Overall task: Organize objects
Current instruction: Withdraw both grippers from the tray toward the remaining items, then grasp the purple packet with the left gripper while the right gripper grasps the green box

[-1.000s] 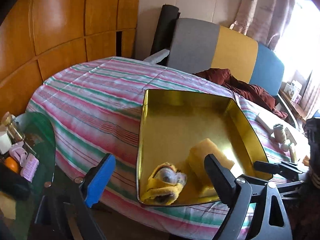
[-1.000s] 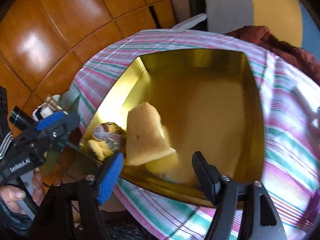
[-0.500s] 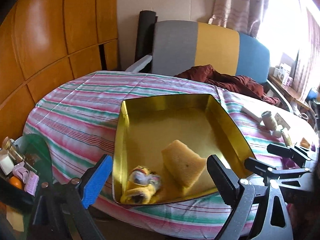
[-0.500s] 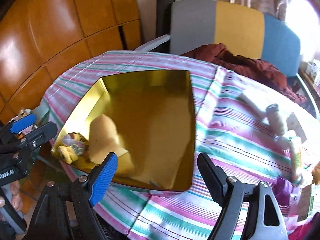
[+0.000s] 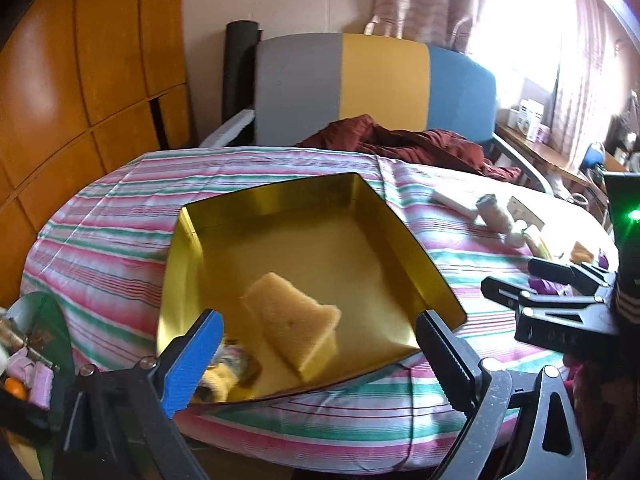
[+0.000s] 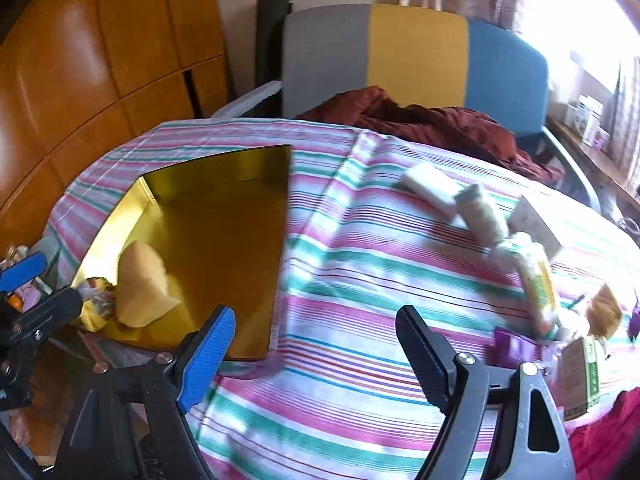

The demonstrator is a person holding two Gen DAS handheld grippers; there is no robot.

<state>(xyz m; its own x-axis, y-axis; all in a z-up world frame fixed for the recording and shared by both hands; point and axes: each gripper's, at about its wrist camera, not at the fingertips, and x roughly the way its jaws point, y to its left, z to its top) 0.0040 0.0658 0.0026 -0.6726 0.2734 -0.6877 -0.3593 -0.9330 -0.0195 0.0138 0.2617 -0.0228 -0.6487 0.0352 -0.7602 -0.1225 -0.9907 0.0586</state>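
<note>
The gold tray (image 5: 384, 216) collects sorted items: a sponge (image 5: 292, 322) lies inside. Both grippers' fingers (image 6: 208, 354) stand apart, empty, facing loose items (image 6: 480, 216) right on the bench (image 6: 360, 280), likely next.

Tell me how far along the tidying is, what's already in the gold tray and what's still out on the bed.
Done: the yellow sponge and a small yellow toy lie in the gold tray. In hand: nothing; the left gripper and right gripper both have their jaws open and empty. Left: the white block, the tan roll, the packets and other small items sit on the striped blanket.
</note>
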